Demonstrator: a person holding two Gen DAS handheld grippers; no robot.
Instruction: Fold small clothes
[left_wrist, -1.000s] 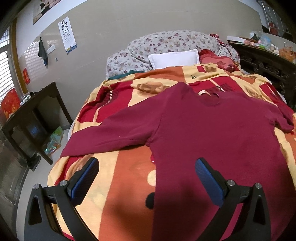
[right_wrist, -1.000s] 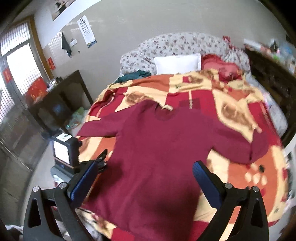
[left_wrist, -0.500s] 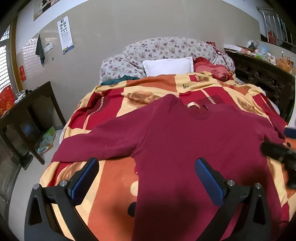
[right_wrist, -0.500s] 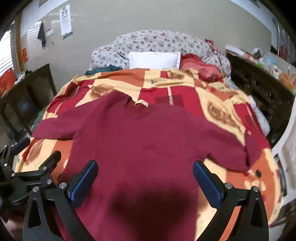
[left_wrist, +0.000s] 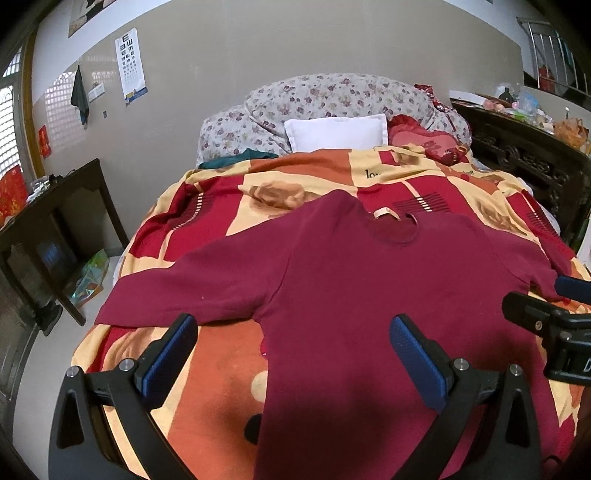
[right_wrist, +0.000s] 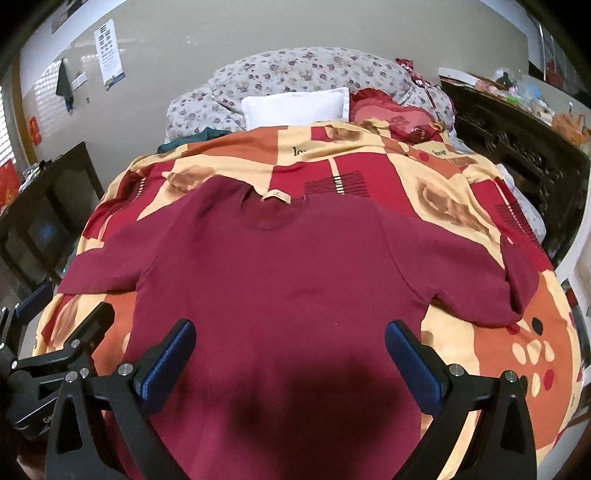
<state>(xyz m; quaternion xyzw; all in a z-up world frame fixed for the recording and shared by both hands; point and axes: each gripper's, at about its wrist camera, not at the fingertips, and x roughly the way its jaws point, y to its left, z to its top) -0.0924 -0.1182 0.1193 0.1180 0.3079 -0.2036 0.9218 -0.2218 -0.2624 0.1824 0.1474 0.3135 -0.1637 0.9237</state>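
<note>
**One maroon top spread flat, both claws wide open above it**

A single dark maroon long-sleeved knit top (left_wrist: 369, 288) lies face up and unfolded on the bed, its soft, matte fabric mostly smooth. It has a round neckline with a pale cream label (right_wrist: 276, 196) inside the collar. Its two sleeves reach outward; the one at the right edge of the bed is doubled back on itself (right_wrist: 517, 284).

Under it is a blanket of red, orange and cream blocks (left_wrist: 221, 369), printed with dots and brown flower shapes. At the head of the bed lie one white rectangular pillow (left_wrist: 336, 133), one bulky grey floral quilt (left_wrist: 332, 96) and one red ruffled cushion (right_wrist: 391, 114).

The left gripper (left_wrist: 291, 354) hovers over the top's lower left side, its two blue ribbed pads (left_wrist: 417, 358) spread wide, gripping nothing. The right gripper (right_wrist: 288, 354) hangs above the lower middle of the top, its two pads equally far apart and also empty.
</note>
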